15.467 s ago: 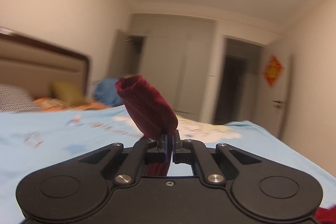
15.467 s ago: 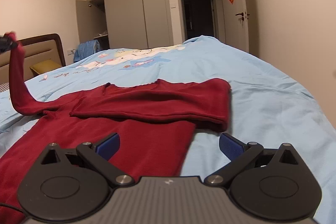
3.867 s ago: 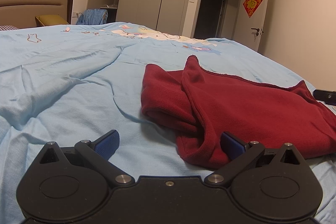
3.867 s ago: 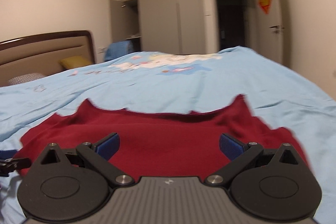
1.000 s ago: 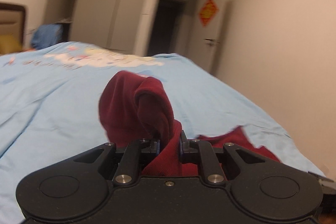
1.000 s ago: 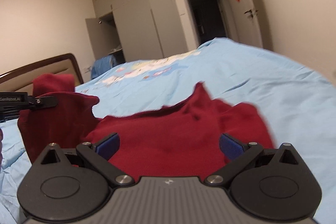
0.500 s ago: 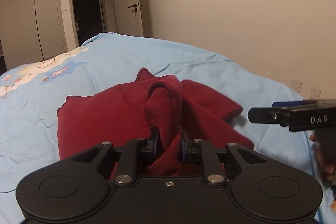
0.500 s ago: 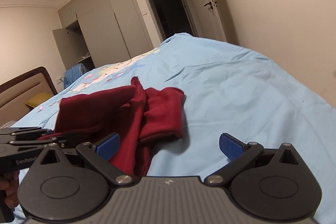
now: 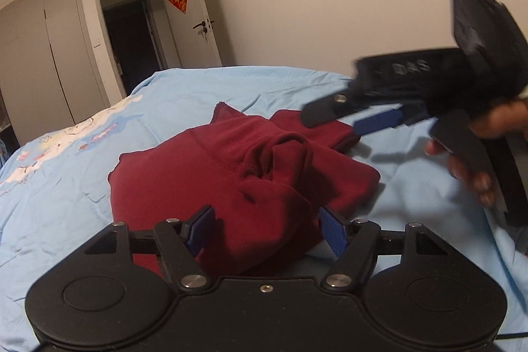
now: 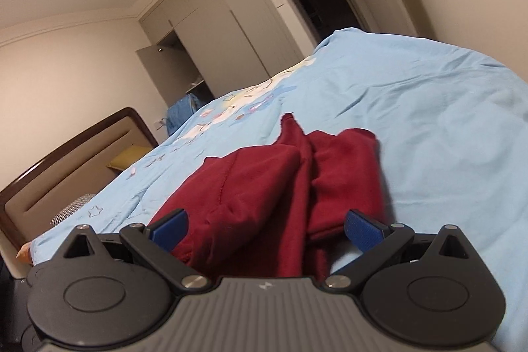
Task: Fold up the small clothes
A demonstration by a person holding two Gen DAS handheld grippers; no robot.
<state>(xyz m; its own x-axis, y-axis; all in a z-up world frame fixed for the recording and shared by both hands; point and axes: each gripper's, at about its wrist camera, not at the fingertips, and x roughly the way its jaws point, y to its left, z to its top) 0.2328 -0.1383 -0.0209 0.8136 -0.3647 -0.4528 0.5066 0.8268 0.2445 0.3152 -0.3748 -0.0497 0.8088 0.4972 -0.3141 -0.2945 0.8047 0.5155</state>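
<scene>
A: Status? Where's the garment?

B: Dark red top (image 9: 211, 174) lies bunched on the light blue bedspread (image 9: 66, 187), roughly folded. One lump stands up in its middle, and a pointed corner sticks out on the far side.

A: Tongs?

B: Left gripper (image 9: 265, 228) spread wide, nothing in it, near edge of the cloth between its blue pads. Right gripper (image 10: 264, 225) also wide and empty, low over the cloth's near edge. In the left view it hangs blurred over the far right side, a hand (image 9: 475, 160) on its handle.

A: Risks?

B: The lump is loose. Folding over it likely traps a ridge, so the stack comes out lopsided. Pinching only the top layer could peel the fold open. Bedspread is soft and creased; a low grab may catch it along with the cloth.
</scene>
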